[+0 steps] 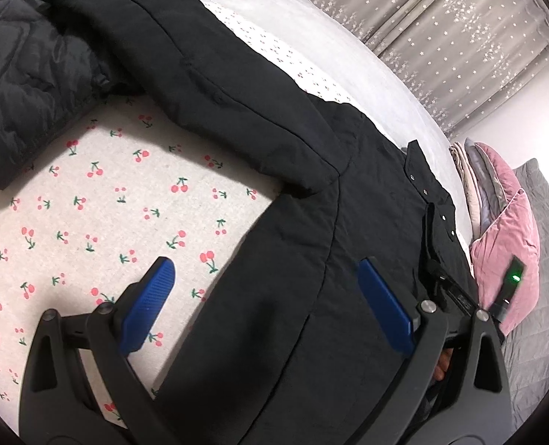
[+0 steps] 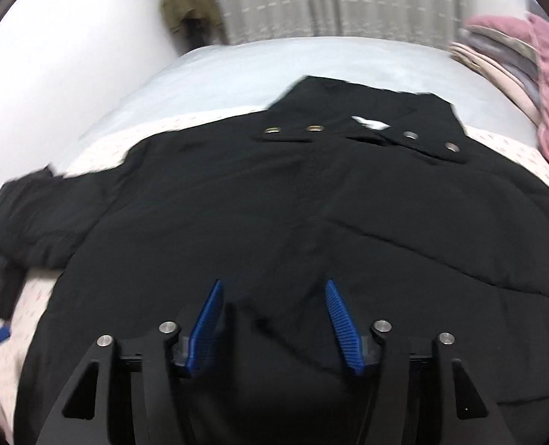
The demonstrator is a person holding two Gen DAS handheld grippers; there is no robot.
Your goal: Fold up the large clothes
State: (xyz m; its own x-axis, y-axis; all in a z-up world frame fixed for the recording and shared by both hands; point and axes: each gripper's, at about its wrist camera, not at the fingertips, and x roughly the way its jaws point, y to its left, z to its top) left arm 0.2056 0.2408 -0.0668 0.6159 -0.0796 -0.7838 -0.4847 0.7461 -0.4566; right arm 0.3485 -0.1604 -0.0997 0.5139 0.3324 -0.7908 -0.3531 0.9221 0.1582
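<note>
Two grippers over one bulky black padded jacket [image 2: 274, 204], spread on a cherry-print bedsheet [image 1: 89, 204]. Left gripper [image 1: 265, 296]: jaws released, wide apart; jacket's side edge runs between them, one blue pad over sheet, the other over cloth. Right gripper [image 2: 274, 319]: jaws parted, nothing pinched; jacket body lies beneath and ahead of them, snap-studded collar [image 2: 348, 129] far beyond the tips. Black sleeve [image 1: 200, 74] stretches away ahead of left jaws.

Risk, judged: slick thick padding may let a shallow pinch slide off, or catch only the top layer, skewing the fold.
</note>
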